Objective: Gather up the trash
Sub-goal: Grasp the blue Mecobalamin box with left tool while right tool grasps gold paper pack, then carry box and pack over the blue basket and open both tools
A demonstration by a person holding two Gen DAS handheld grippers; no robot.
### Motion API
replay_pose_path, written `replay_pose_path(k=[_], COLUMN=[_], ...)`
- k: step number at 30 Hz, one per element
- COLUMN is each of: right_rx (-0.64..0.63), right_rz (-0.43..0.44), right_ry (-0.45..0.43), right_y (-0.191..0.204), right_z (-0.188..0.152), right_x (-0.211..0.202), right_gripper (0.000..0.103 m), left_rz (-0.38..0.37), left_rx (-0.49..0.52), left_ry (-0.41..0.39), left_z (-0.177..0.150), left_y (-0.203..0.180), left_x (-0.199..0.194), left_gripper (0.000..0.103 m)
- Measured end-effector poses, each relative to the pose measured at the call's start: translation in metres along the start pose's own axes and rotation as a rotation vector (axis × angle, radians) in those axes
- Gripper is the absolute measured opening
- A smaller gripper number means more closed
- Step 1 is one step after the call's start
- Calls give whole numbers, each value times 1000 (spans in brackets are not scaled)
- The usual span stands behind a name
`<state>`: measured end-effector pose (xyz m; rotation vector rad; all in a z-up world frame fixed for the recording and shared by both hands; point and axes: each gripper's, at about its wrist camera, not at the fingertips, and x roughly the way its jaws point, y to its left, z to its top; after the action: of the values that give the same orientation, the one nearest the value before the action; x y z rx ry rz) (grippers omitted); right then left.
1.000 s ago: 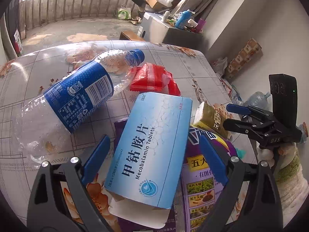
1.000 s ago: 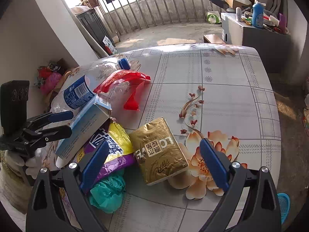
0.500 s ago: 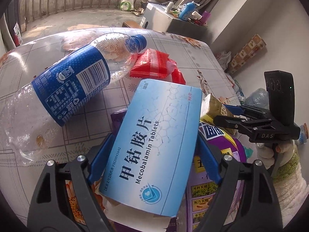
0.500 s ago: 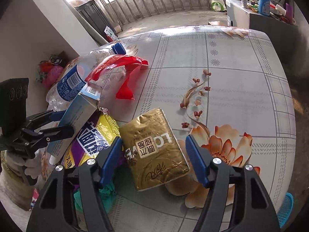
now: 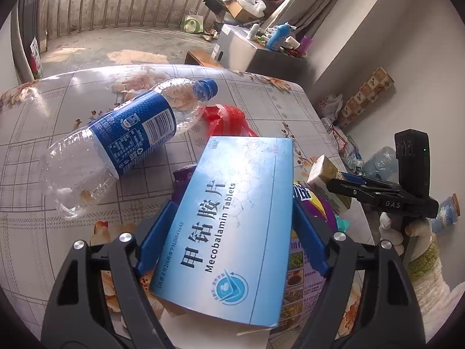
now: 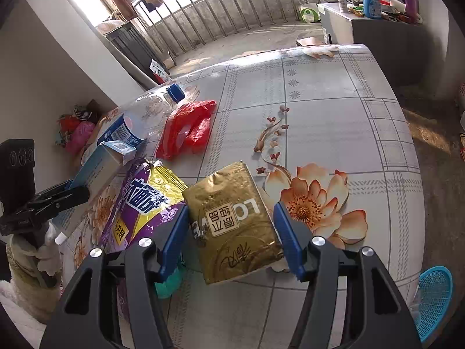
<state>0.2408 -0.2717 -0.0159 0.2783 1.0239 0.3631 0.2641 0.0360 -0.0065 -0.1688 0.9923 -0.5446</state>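
floral table (image 6: 334,110) bearing bottle (image 5: 122,142), wrappers (image 6: 186,131)

Blue tablet box (image 5: 232,218) tilted up off the table, gold foil packet (image 6: 235,221) lying flat, clear capped bottle (image 5: 122,142) on its side, crumpled red bag (image 6: 186,131), purple-yellow wrapper (image 6: 145,203) beneath.

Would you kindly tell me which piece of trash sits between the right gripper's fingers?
The gold tissue pack; the purple-yellow bag and red wrapper lie further left, outside the right gripper.

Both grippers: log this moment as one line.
left gripper: closing on blue cardboard tablet box | right gripper: closing on gold foil packet | clear plastic bottle, red plastic bag: on table
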Motion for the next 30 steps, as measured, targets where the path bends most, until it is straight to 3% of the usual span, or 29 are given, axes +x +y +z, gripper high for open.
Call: replay_pose_path(k=[8,17,30], right_rx=[61,194,523], right_rz=[23,16,-97], right_ry=[-98,-236,-450], right_y=[-2,-18,-97], right_z=[-21,-65,-166], right_x=[-48,-110,-205], right_gripper=[58,58,58], left_rz=[-24,-97,-258], left_rx=[13,98,370], left_ry=[-76,-141,-60], left_z=[-8,-8,0], left_y=[-13,-58,-196], left_x=[-45,-83,-54], left_gripper=[75,75,75])
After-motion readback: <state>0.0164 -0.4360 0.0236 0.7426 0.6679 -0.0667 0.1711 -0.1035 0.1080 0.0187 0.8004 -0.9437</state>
